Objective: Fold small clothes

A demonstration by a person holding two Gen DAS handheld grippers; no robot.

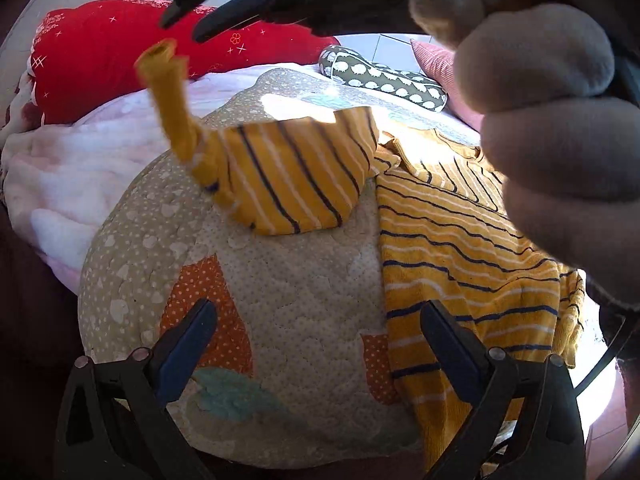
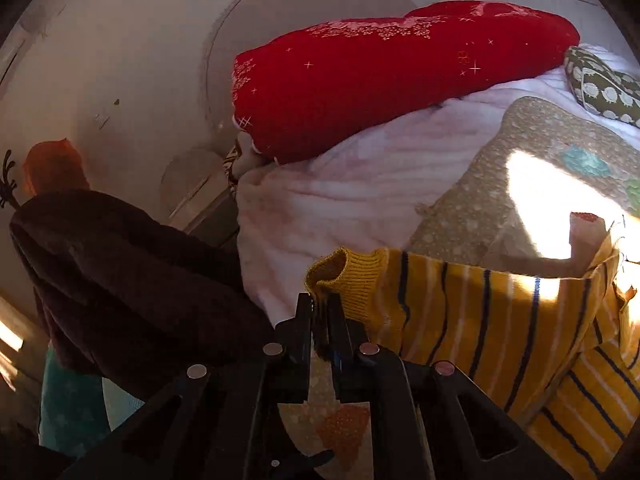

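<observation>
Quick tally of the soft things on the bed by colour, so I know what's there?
Yellow striped top: 1
Red pillow: 1
Green patterned cushion: 1
Pink striped cushion: 1
White blanket: 1
Beige dotted quilt: 1
Total: 6

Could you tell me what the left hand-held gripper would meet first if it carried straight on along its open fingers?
Most likely the quilted mat, the bare stretch between the lifted sleeve and the striped top. The left hand-held gripper is open and empty; depth is hard to judge.
</observation>
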